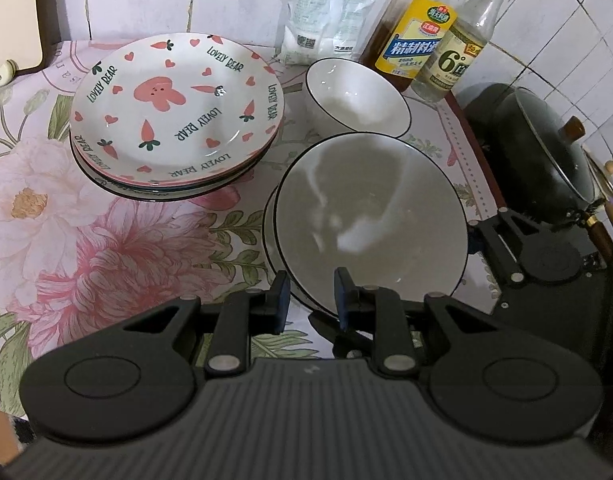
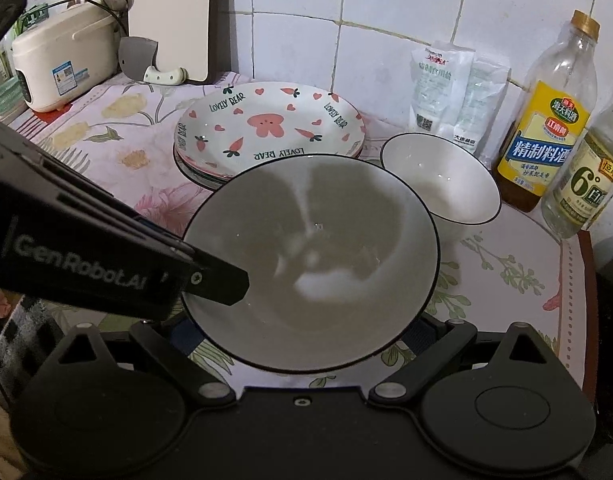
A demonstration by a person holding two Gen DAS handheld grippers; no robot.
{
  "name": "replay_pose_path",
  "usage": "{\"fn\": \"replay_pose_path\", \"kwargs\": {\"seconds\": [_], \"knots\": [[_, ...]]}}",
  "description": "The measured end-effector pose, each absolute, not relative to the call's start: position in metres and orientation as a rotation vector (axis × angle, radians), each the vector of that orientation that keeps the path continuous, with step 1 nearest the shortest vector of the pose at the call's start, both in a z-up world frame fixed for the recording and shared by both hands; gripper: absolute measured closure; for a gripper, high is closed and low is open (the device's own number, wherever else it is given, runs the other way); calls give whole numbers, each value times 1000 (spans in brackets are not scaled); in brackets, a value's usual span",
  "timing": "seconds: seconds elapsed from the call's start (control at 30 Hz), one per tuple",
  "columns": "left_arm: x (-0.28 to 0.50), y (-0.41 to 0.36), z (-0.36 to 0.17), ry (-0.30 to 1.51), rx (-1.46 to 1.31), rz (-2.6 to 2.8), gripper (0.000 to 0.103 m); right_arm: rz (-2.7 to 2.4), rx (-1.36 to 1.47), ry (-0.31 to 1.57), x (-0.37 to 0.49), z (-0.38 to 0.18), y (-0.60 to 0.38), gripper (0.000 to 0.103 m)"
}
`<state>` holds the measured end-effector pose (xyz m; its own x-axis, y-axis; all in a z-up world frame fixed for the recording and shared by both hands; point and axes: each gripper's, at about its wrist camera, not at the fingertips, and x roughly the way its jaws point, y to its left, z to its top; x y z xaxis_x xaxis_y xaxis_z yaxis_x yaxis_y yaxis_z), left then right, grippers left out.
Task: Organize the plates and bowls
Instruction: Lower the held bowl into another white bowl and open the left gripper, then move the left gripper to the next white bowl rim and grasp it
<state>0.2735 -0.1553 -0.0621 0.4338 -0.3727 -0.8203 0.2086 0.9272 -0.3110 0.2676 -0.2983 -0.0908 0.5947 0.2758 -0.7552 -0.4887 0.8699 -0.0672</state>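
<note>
A large white bowl with a thin black rim point(image 1: 370, 220) point(image 2: 314, 260) rests nested in a second, matching bowl point(image 1: 268, 236), of which only the left rim shows. My left gripper point(image 1: 312, 298) is shut on the top bowl's near rim, and one of its fingers point(image 2: 222, 280) lies inside the bowl. My right gripper point(image 2: 298, 344) point(image 1: 526, 252) is at the bowl's right side, its fingers wide apart and their tips hidden under the bowl. A stack of carrot-and-bunny plates point(image 1: 174, 108) point(image 2: 266, 124) sits behind on the left. A smaller white bowl point(image 1: 354, 96) point(image 2: 438, 176) stands behind on the right.
Two bottles point(image 1: 418, 40) point(image 2: 546, 120) and white bags point(image 1: 322, 12) line the tiled wall. A dark wok with a glass lid point(image 1: 546, 152) sits past the counter's right edge. At far left are a rice cooker point(image 2: 62, 64), a cleaver point(image 2: 146, 60) and a cutting board point(image 2: 170, 16).
</note>
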Motion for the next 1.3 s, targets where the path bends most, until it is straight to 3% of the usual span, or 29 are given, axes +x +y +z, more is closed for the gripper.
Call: {"fn": "replay_pose_path", "kwargs": {"seconds": [0.3,0.47,0.6,0.93,1.3], "knots": [[273,-149,-65,1030,-169,-334,80,460,-357,778,261,-96,-296,3],[262,-148,-47,947,-135,-321,69,448,-344,765,257,-94,-305,2],[251,-145,-35,929,-128,-353,67,443,-357,673,237,-80,-315,2],[213,-145,2,863,-71,-412,56,446,-201,547,196,-30,-364,2],[195,-153,34,787,-26,-486,56,418,-31,541,200,1,-415,2]]}}
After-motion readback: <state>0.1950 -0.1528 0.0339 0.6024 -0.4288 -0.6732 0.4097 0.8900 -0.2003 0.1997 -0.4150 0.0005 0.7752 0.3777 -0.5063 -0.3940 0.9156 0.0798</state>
